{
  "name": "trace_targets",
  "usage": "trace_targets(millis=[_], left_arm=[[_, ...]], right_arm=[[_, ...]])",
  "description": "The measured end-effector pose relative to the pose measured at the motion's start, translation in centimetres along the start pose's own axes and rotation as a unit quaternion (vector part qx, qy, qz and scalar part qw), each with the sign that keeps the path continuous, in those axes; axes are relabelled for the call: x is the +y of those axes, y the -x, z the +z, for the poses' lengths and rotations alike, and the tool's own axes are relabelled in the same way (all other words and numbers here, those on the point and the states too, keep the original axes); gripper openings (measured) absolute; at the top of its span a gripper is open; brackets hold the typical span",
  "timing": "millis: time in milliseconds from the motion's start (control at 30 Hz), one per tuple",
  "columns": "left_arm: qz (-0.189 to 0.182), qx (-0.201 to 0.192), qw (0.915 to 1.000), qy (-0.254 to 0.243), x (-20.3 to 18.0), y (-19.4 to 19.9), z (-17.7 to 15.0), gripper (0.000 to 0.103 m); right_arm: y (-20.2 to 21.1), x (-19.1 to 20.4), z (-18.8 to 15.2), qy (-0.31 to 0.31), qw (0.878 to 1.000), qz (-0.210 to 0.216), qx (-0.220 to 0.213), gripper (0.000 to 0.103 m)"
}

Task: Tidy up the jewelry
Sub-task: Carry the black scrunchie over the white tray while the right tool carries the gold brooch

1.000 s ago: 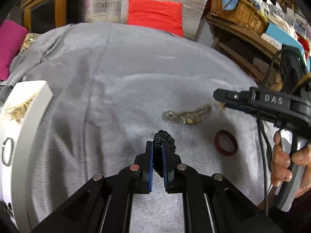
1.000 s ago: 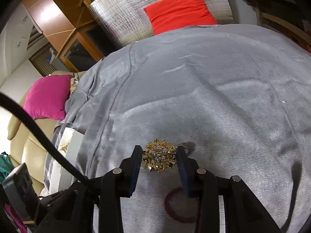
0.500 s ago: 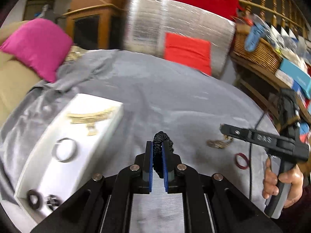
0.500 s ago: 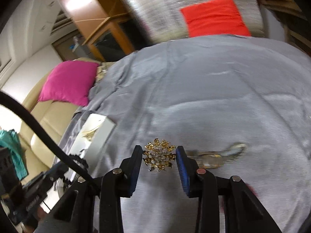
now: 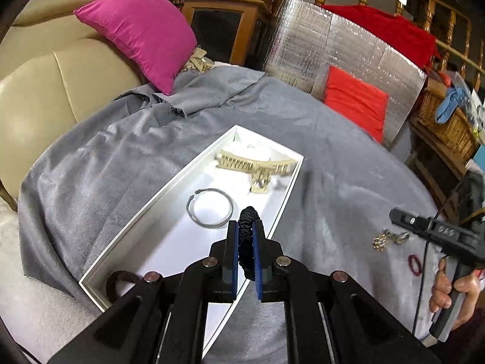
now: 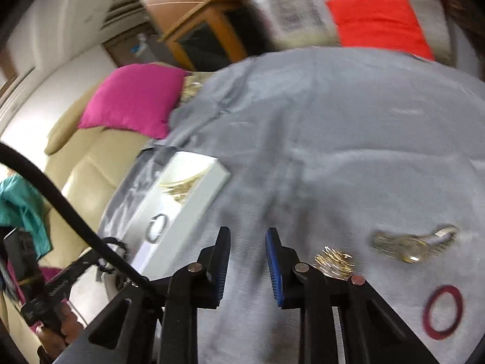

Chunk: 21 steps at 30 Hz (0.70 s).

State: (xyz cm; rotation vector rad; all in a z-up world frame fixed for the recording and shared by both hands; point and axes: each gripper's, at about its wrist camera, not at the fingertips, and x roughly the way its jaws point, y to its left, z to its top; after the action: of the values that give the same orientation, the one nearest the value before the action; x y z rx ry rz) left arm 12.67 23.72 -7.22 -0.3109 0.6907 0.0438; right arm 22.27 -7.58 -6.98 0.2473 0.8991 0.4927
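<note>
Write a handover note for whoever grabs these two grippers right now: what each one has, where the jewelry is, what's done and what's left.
Left tongs: shut on the black fabric scrunchie, above the white rectangular tray.
Right tongs: open with nothing between them; the jaws have just been closing.
Done: gold hair comb and silver bangle lie in the tray.
Left: set the scrunchie in the tray; then move the gold flower brooch, gold wristwatch and dark red ring band, all on the grey cloth.
</note>
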Motion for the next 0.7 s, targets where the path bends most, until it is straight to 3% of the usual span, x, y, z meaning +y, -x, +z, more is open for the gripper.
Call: trace_targets(millis=[67,100,133,300,400,467,533,700], left_arm=[[-0.006,-0.006,0.9999,-0.006,-0.5,0.3,0.1,0.009],[-0.007,-0.009,0.9999,-0.012,-0.9,0.4,0.0,0.009],[-0.006,-0.010,0.9998,-0.017,-1.1,0.4,0.0,0.009],[0.010,-0.008,0.9999,-0.011,-0.7,0.3,-0.1,0.009],[0.023,-0.008,0.9996,-0.010,-0.4,0.1,0.0,0.009],[0.025,-0.006,0.9996,-0.009,-0.2,-0.1,0.0,0.009],[0.029,-0.003,0.9996,-0.007,0.1,-0.4,-0.1,0.009],[0.031,0.002,0.9995,0.010,1.3,-0.6,0.1,0.009]], right_arm=[[0.0,-1.2,0.0,-0.009,1.000,-0.018,0.018,0.042],[-0.2,-1.8,-0.1,-0.013,0.999,-0.029,0.030,0.058],[-0.3,-2.2,-0.3,-0.013,0.999,-0.035,0.033,0.061],[-2.5,-2.7,-1.7,0.020,0.996,-0.070,0.058,0.061],[-4.2,-1.8,-2.3,0.070,0.989,-0.119,0.061,0.060],[-5.2,-1.6,-2.5,0.088,0.983,-0.147,0.060,0.053],[-5.2,-1.7,-2.6,0.096,0.980,-0.166,0.052,0.040],[-5.4,-1.8,-2.4,0.096,0.978,-0.179,0.042,0.032]])
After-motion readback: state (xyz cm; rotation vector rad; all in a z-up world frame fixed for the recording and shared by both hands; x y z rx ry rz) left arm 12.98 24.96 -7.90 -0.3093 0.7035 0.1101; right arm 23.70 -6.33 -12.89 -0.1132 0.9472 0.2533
